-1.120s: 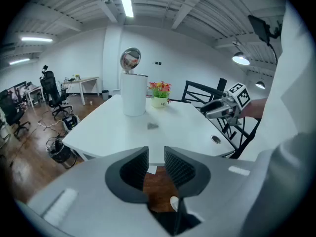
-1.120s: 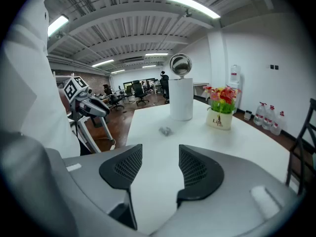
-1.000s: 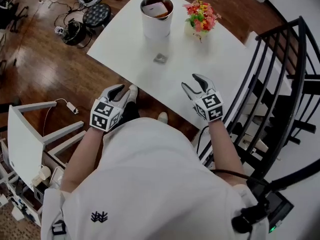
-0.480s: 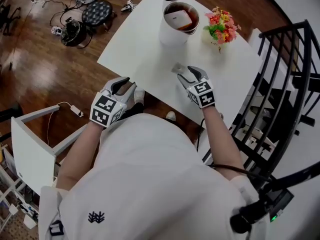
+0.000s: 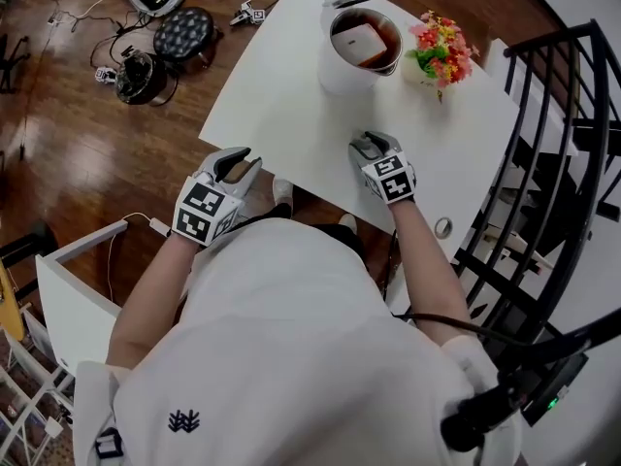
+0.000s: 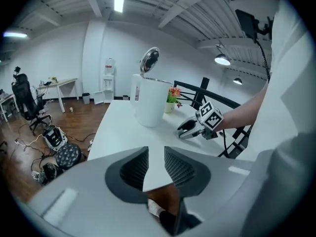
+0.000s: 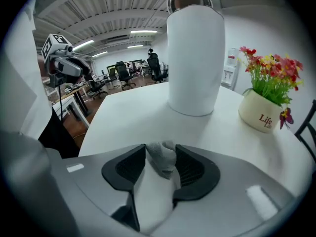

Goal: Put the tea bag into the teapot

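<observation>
Both jaws of the right gripper, having just been closing, pinch the tea bag on the table, so grip it squarely before lifting toward the teapot; the left gripper hangs parted, empty.

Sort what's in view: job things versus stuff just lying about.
Job: tea bag, between the jaws of the right gripper, which have just been closing on it; white teapot, lid open.
Lying about: flower pot; small ring on the table; gadgets and cables on the floor; left gripper, empty.
</observation>
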Demonstrator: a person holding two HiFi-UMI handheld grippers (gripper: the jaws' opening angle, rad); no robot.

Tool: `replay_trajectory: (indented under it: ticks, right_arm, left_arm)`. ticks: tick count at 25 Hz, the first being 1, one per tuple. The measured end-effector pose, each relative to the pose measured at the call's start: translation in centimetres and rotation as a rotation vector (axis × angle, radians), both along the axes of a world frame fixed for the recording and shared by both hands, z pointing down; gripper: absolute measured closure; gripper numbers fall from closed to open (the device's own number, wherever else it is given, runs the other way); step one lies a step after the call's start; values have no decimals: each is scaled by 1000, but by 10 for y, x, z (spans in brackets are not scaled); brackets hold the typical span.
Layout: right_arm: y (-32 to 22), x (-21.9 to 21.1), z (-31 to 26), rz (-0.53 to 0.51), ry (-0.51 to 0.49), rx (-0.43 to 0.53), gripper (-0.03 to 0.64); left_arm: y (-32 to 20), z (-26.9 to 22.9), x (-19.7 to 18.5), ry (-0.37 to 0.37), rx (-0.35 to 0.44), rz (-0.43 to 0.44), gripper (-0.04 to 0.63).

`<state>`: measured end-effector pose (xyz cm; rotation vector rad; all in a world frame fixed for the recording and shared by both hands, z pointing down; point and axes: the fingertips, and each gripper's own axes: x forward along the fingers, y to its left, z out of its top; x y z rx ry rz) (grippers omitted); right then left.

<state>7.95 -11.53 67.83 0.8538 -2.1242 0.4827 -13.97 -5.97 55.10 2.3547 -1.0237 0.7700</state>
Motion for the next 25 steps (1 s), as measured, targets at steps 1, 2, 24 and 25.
replay_trajectory:
  ticks: [1,2,24,25]
  right_arm:
    - [-2,2,0,12,4,7,466]
    - [-4,3,0,24,7,13,499]
    - [-25,13,-170,49,-20,200,532]
    - [-29,13,-182,48,-22,214,532]
  left_arm:
    - [-1,1,0,0,-1,8,522]
    - [-2,2,1,1,-2,16,522]
    - [-21,3,25,65,48,131,522]
    - [-21,2,26,70,50,129,522]
